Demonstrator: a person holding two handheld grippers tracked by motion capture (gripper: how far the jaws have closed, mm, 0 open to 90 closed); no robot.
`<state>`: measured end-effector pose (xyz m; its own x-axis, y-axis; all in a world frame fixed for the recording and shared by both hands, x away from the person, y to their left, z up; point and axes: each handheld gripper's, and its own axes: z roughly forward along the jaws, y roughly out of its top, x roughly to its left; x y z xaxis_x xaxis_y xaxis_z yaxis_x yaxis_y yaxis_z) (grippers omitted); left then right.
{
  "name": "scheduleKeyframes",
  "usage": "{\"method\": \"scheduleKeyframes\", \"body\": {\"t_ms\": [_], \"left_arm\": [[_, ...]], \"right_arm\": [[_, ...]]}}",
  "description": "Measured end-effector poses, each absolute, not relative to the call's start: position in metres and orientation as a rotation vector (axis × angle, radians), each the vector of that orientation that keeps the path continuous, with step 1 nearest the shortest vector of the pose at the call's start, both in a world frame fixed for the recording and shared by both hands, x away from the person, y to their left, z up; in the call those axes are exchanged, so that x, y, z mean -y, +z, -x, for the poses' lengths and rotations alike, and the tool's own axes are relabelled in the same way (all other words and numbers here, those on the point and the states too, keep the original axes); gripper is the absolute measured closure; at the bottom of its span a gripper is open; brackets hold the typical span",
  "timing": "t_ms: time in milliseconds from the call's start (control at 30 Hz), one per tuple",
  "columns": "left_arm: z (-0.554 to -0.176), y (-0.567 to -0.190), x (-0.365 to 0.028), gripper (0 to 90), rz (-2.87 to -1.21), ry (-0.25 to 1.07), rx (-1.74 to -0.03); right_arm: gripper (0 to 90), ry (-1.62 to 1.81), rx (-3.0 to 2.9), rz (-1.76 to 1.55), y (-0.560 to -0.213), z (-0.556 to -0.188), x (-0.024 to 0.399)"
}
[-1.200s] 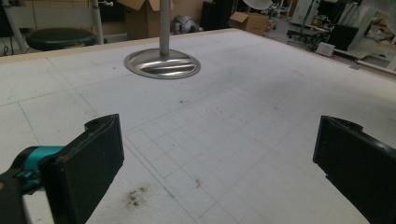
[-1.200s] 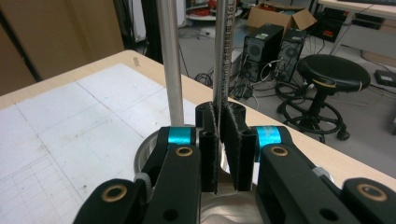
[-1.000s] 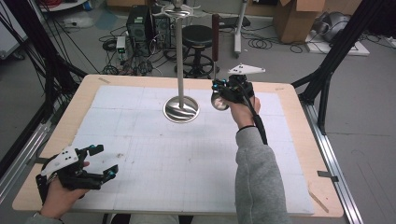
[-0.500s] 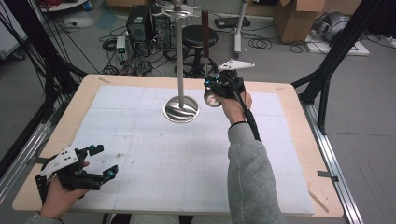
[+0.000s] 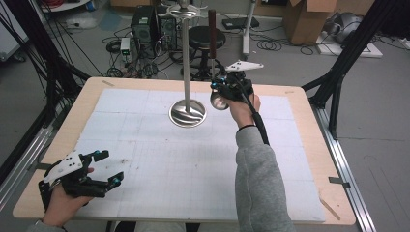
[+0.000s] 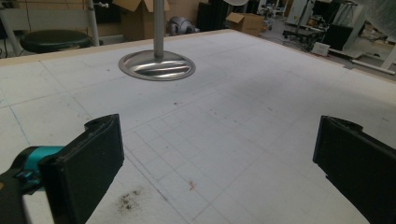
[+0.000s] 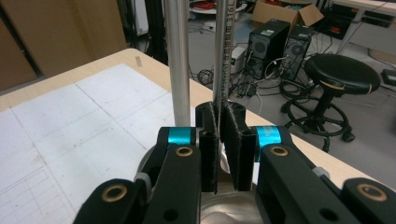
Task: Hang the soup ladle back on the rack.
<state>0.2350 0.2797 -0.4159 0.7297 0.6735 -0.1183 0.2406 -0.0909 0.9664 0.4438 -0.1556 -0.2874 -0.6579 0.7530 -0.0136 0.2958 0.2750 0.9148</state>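
High view: right gripper (image 5: 220,92) sits at upper centre of the frame, jaws pressed together on the thin metal shank of a long utensil with a dark brown handle (image 5: 212,29) and a rounded steel bowl (image 5: 218,101). The utensil stands nearly upright, bowl low just above the white gridded table mat (image 5: 159,169), handle top level with the hooked crown (image 5: 181,9) of the tall polished steel stand (image 5: 187,63). The stand's round dished base (image 5: 187,114) lies just left of the utensil's bowl. Left gripper (image 5: 104,169) rests at lower left, jaws spread, holding nothing, well apart from the stand.

Left gripper view: both black pads (image 6: 100,158) are spread wide over the bare mat; the stand's base sits upper centre-left of the frame.

Right gripper view: the pads pinch the slim shank (image 7: 223,56) at frame centre; the stand's pole (image 7: 177,60) rises just left of it, near but apart.

Risks, as judged: the grip is low on a long, thin shank — the utensil could pivot or slip between the pads under the handle's weight. Pole and shank run close together; a sideways nudge could knock the stand and rock it on its base. No hand steadies the stand — the left gripper is too far off.
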Motion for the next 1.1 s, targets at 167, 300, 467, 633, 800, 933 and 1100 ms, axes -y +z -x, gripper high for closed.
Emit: {"method": "scheduleKeyframes", "body": {"t_ms": [167,300,467,633,800,933,1100], "left_arm": [[-0.235,-0.416,-0.28,2.4,-1.662,0.427,-0.744],[-0.235,-0.415,-0.28,2.4,-1.659,0.428,-0.745],[-0.235,-0.415,-0.28,2.4,-1.655,0.427,-0.746],[-0.235,-0.415,-0.281,2.4,-1.656,0.426,-0.744],[-0.234,-0.415,-0.28,2.4,-1.657,0.426,-0.744],[-0.234,-0.415,-0.281,2.4,-1.656,0.425,-0.746],[-0.235,-0.415,-0.28,2.4,-1.656,0.425,-0.745]], "right_arm": [[84.5,1.356,-2.106,-0.932,-0.286,-0.446,0.153],[84.5,1.337,-2.116,-0.925,-0.286,-0.446,0.148],[84.6,1.326,-2.128,-0.925,-0.287,-0.448,0.143],[84.6,1.319,-2.127,-0.924,-0.287,-0.45,0.141],[84.5,1.3,-2.132,-0.942,-0.288,-0.451,0.139],[84.5,1.298,-2.13,-0.934,-0.289,-0.452,0.139],[84.5,1.304,-2.133,-0.938,-0.288,-0.451,0.137]]}}
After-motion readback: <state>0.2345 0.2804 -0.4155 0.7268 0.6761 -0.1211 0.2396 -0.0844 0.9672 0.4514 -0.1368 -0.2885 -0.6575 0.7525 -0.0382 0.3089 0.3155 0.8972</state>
